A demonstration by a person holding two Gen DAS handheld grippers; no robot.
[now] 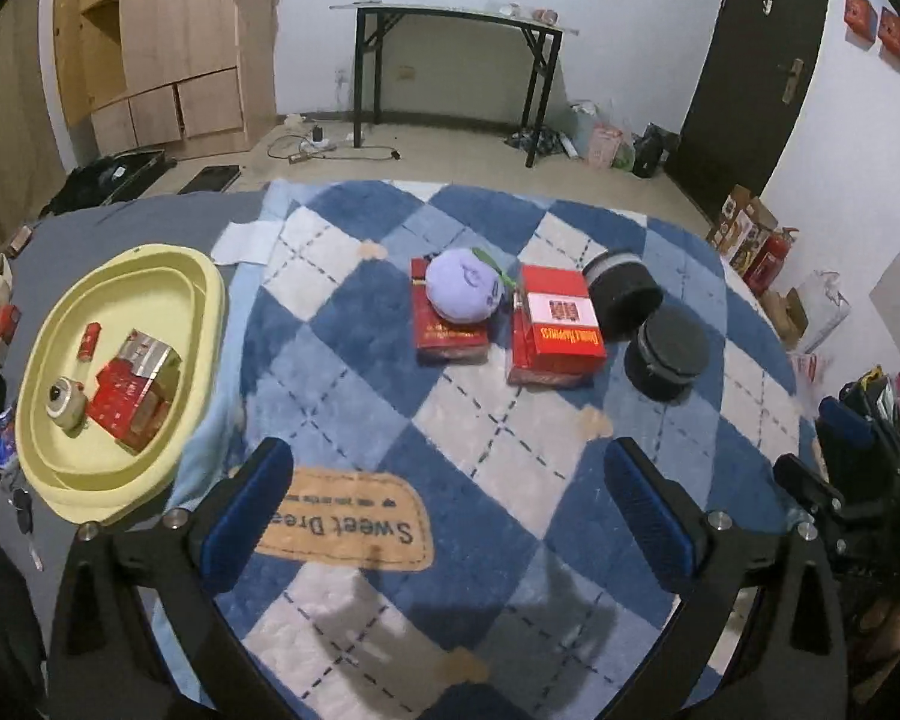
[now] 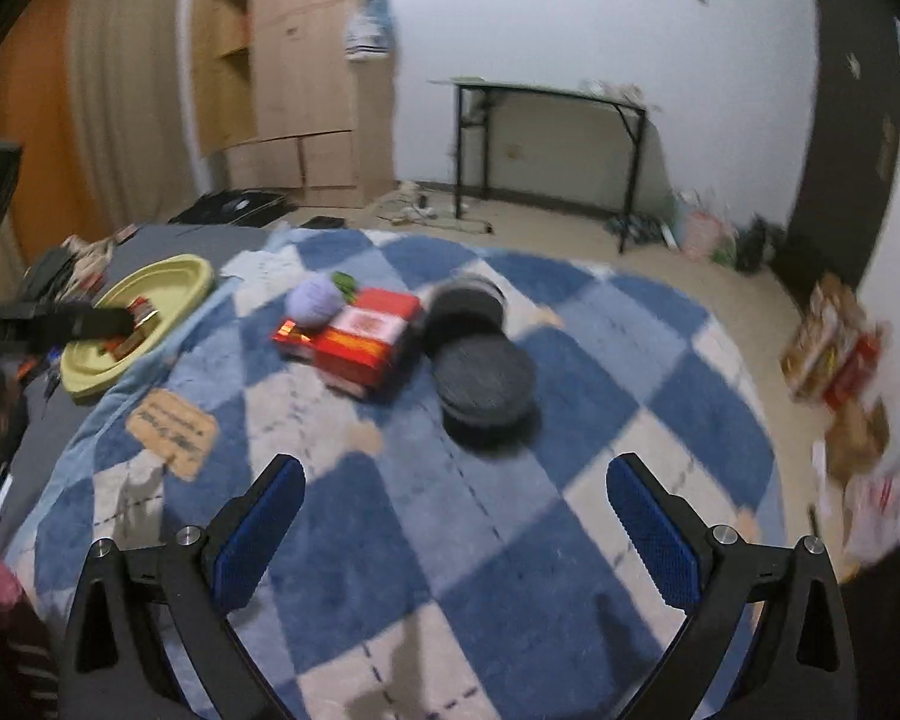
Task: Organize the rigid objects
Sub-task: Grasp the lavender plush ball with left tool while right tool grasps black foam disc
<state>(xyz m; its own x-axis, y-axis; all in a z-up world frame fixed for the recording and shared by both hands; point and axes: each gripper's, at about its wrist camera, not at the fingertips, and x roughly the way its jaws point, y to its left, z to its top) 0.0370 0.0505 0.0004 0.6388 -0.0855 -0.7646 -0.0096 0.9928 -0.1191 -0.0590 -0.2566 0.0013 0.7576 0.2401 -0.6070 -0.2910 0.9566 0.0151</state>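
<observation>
On the blue checked rug (image 1: 450,420) lie two red boxes (image 1: 555,324) (image 1: 447,330), a purple plush ball (image 1: 465,293) on the left box, and two black round tins (image 1: 666,354) (image 1: 621,294). A yellow tray (image 1: 48,420) at the left holds a red box (image 1: 135,396), a small red tube (image 1: 90,341) and a beige toy camera (image 1: 66,405). My left gripper (image 1: 450,510) is open and empty, well short of the boxes. My right gripper (image 2: 456,522) is open and empty, in front of the near tin (image 2: 486,387); the red boxes (image 2: 360,336), plush ball (image 2: 315,300) and tray (image 2: 90,372) show blurred.
A wooden cabinet (image 1: 168,42) and a black-legged desk (image 1: 450,60) stand at the far wall. Bags and boxes (image 1: 750,240) sit on the floor at the right. Keys (image 1: 24,516) and clutter lie left of the tray. The right gripper's body (image 1: 840,480) shows at the left view's right edge.
</observation>
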